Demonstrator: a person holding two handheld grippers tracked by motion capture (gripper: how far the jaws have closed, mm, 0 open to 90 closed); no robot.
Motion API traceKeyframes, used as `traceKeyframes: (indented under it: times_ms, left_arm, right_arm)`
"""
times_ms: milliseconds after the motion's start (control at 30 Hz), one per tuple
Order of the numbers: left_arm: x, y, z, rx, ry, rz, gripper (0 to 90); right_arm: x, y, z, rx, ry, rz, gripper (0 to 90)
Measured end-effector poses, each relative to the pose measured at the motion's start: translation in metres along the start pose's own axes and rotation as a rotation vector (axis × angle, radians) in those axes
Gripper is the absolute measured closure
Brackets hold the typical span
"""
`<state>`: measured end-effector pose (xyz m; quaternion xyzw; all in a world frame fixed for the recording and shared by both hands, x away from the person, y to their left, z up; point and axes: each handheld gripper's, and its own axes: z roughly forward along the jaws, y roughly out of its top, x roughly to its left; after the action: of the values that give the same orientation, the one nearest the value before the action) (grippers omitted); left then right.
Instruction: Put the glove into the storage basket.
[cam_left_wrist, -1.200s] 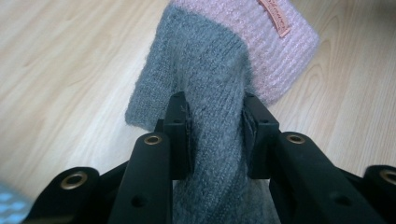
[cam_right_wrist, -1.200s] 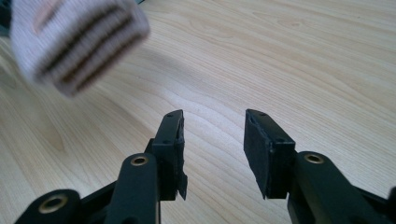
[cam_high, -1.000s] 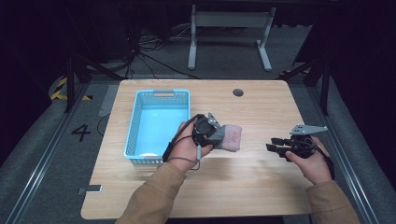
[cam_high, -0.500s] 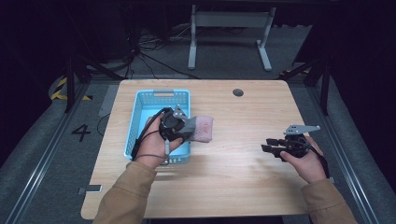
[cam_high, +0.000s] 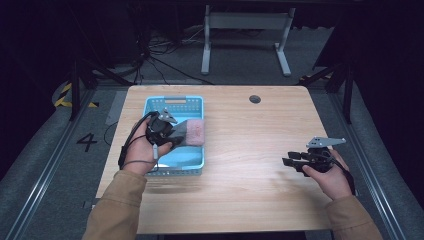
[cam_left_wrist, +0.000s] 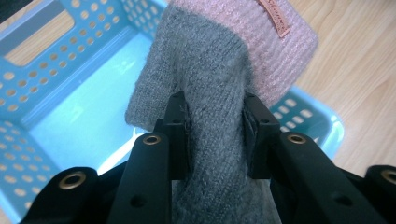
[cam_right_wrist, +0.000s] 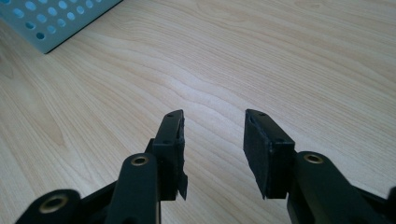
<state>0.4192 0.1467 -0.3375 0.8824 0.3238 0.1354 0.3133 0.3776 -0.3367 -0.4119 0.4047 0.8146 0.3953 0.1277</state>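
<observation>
The sock (cam_left_wrist: 210, 98) is clenched in the left tool (cam_left_wrist: 212, 135) and held over the basket (cam_high: 167, 102), not yet released into it. The right tool (cam_right_wrist: 212, 144) is kept open, empty, above the tabletop (cam_right_wrist: 280, 56).

The sock (cam_high: 190, 131) hangs over the basket's (cam_high: 197, 164) right rim.

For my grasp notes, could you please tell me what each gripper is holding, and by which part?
The left gripper holds a grey-and-pink knitted sock, jaws closed on its grey part, above the blue basket. The right gripper holds nothing.
</observation>
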Motion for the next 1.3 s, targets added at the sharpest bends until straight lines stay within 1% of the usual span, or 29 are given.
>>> traceKeyframes:
  times_ms: [133, 200, 233, 267, 300, 433, 467, 500, 633, 767, 867, 1067, 1167, 1233, 1267, 1300]
  left_arm:
    - [0.011, -0.007, 0.001, -0.01, 0.002, -0.019, 67.9]
    - [0.018, -0.011, 0.005, 0.003, 0.009, -0.025, 67.8]
    - [0.018, -0.011, 0.005, 0.003, 0.009, -0.025, 67.8]
    - [0.023, -0.014, 0.01, 0.015, 0.008, -0.035, 67.8]
    - [0.023, -0.014, 0.01, 0.015, 0.008, -0.035, 67.8]
    - [0.031, -0.023, 0.028, 0.032, 0.001, -0.041, 67.8]
    - [0.031, -0.023, 0.028, 0.032, 0.001, -0.041, 67.7]
    - [0.033, -0.025, 0.035, 0.041, -0.006, -0.045, 67.7]
    - [0.035, -0.027, 0.046, 0.053, -0.012, -0.044, 67.5]
    - [0.036, -0.028, 0.055, 0.07, -0.022, -0.033, 67.2]
    - [0.036, -0.029, 0.06, 0.07, -0.03, -0.036, 67.1]
    - [0.037, -0.029, 0.069, 0.106, -0.034, -0.038, 66.8]
    - [0.037, -0.029, 0.073, 0.11, -0.037, -0.043, 66.7]
    - [0.037, -0.028, 0.077, 0.126, -0.041, -0.038, 66.6]
    - [0.037, -0.028, 0.077, 0.126, -0.041, -0.038, 66.6]
    - [0.037, -0.028, 0.08, 0.138, -0.042, -0.034, 66.5]
  right_arm:
    - [0.0, -0.003, -0.001, 0.004, -0.006, 0.006, 59.2]
    - [0.0, -0.005, -0.002, 0.005, -0.009, 0.007, 59.2]
    - [0.0, -0.005, -0.002, 0.005, -0.009, 0.007, 59.2]
    - [0.0, -0.006, -0.002, 0.005, -0.012, 0.01, 59.2]
    - [0.0, -0.006, -0.002, 0.005, -0.013, 0.01, 59.2]
    - [0.001, -0.008, -0.003, 0.008, -0.013, 0.009, 59.2]
    - [0.001, -0.008, -0.003, 0.008, -0.013, 0.009, 59.2]
    - [0.001, -0.01, -0.004, 0.009, -0.011, 0.008, 59.1]
    - [0.001, -0.012, -0.005, 0.01, -0.014, 0.009, 58.8]
    - [0.001, -0.014, -0.005, 0.012, -0.02, 0.012, 58.7]
    - [0.001, -0.015, -0.005, 0.015, -0.017, 0.014, 58.7]
    - [0.002, -0.018, -0.004, 0.02, -0.022, 0.013, 58.1]
    - [0.002, -0.019, -0.003, 0.023, -0.021, 0.014, 57.9]
    - [0.002, -0.019, -0.003, 0.024, -0.021, 0.015, 57.9]
    - [0.002, -0.019, -0.003, 0.025, -0.021, 0.016, 57.8]
    - [0.002, -0.019, -0.003, 0.025, -0.018, 0.017, 57.8]
